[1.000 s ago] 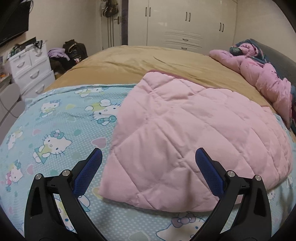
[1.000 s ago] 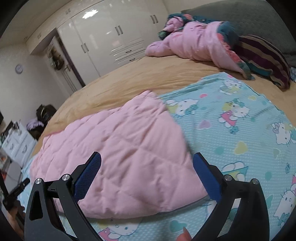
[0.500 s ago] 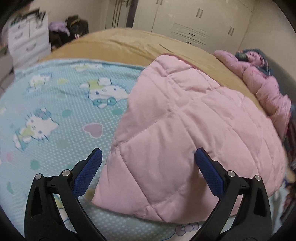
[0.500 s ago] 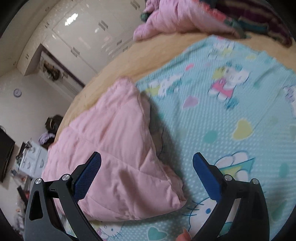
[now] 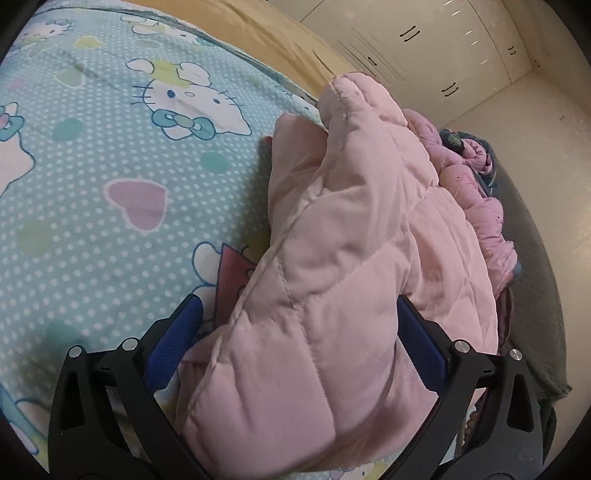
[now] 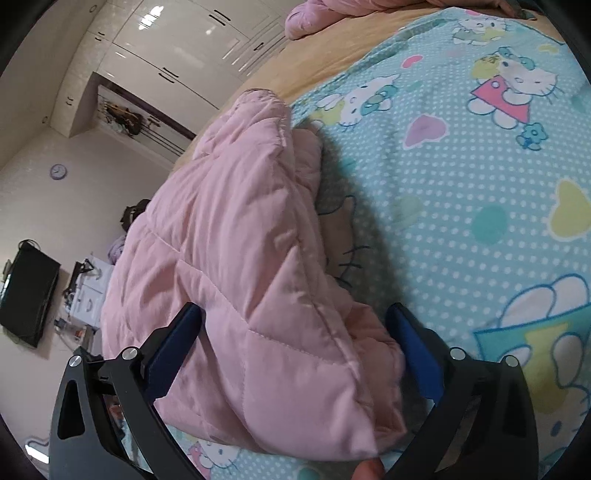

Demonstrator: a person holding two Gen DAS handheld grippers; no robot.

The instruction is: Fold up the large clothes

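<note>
A pink quilted garment (image 5: 351,258) lies folded and bunched on the bed's cartoon-cat sheet (image 5: 110,184). My left gripper (image 5: 295,343) is open, its blue pads straddling the garment's near left corner, with the padded cloth bulging between them. In the right wrist view the same garment (image 6: 229,236) fills the left half. My right gripper (image 6: 295,343) is open too, astride the near right corner. The cloth hides part of the inner faces of both grippers' pads. Neither pair of fingers has pinched the fabric.
A tan bedcover (image 5: 258,33) lies beyond the sheet. A second pink padded garment (image 5: 480,192) is heaped by the dark grey headboard (image 5: 535,295). White wardrobes (image 6: 166,48), a black TV (image 6: 29,295) and white drawers (image 6: 88,291) line the walls. A fingertip (image 6: 369,469) shows at the bottom edge.
Both grippers dropped low and pushed forward onto the garment, so each near corner now sits between the open fingers. The cloth has bunched up higher.
</note>
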